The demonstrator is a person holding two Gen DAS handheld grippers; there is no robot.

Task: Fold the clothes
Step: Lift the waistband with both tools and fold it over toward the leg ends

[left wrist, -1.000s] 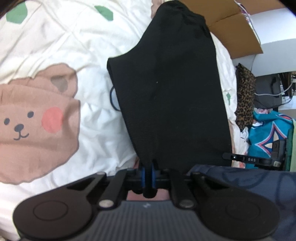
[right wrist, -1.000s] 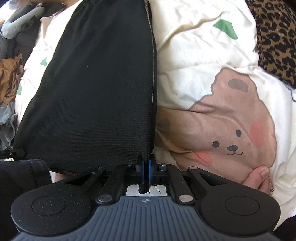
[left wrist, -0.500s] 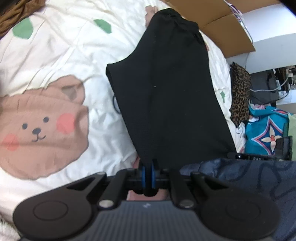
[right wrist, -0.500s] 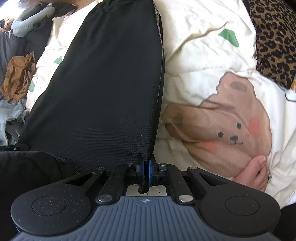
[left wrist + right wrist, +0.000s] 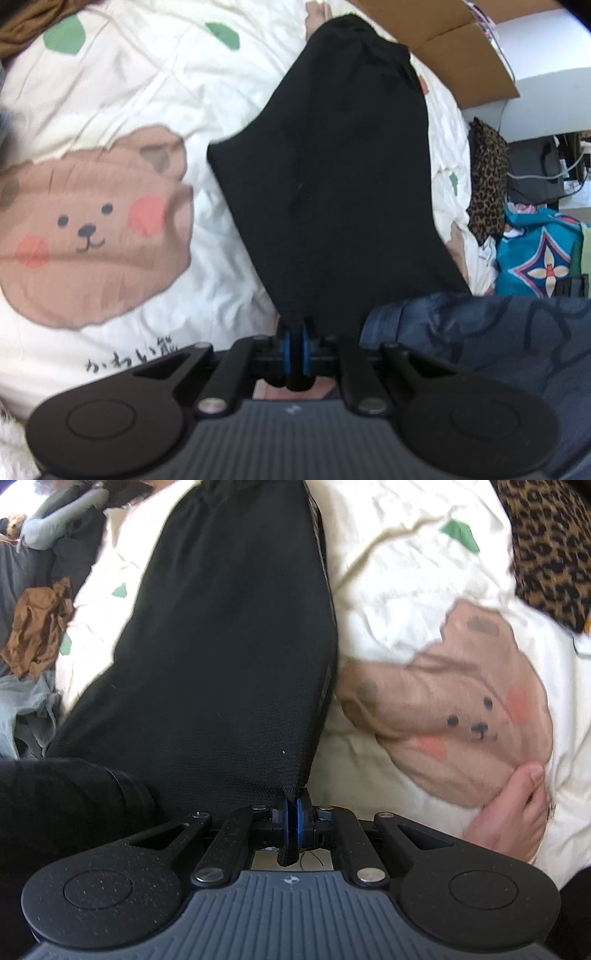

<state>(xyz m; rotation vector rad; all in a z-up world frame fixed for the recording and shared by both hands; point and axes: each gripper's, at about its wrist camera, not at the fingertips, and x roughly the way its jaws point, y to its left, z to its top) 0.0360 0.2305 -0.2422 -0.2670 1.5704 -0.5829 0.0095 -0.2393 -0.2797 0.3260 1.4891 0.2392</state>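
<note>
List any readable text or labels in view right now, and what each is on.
"かわいい熊", approximately, handwritten-style print on the white bear bedsheet, just below the bear; partly hidden by the left claw.
Small emblems on both claw bodies: too small to read.
Nothing else legible.

The right gripper (image 5: 293, 814) is pinching the near corner of the black garment (image 5: 229, 635) — a tuft of cloth is poking out behind the closed blue pads (image 5: 303, 818). The garment is stretching away over the white bear-print duvet (image 5: 399, 565). A bare foot (image 5: 511, 808) is resting on the duvet to the right — beside the printed bear (image 5: 461, 709). A leopard-print cloth (image 5: 554, 542) is lying at the upper right.
</note>
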